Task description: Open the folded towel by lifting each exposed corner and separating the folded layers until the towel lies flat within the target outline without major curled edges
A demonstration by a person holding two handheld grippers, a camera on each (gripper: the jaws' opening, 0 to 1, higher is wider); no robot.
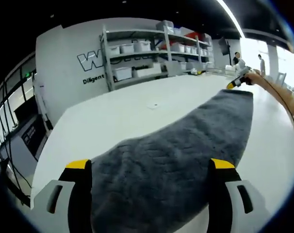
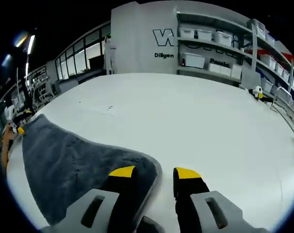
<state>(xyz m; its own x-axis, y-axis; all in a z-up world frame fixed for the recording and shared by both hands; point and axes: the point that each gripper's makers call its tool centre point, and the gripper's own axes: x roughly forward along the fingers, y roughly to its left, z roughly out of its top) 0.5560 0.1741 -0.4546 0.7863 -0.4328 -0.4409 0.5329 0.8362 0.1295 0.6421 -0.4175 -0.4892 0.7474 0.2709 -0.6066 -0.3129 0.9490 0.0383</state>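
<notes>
On the white table [image 2: 195, 121] the grey towel [image 1: 176, 150] lies stretched long. Left gripper [image 1: 149, 167] spread astride one end, right gripper [image 2: 154, 174] spread at the opposite corner (likely for tensioning flat).

We read a large outlined "W" with smaller "Diligen" beneath on the grey partition wall [image 2: 137, 39]; the left gripper view shows the same lettering, cut off by the metal shelving rack [image 1: 137, 53].

The left gripper view sits low and close over one end of the towel [image 1: 176, 155], looking along it across the table [image 1: 113, 116] toward the shelves [image 1: 152, 48]. The right gripper view looks from the opposite end, equally low. Both share towel, table and shelves.
</notes>
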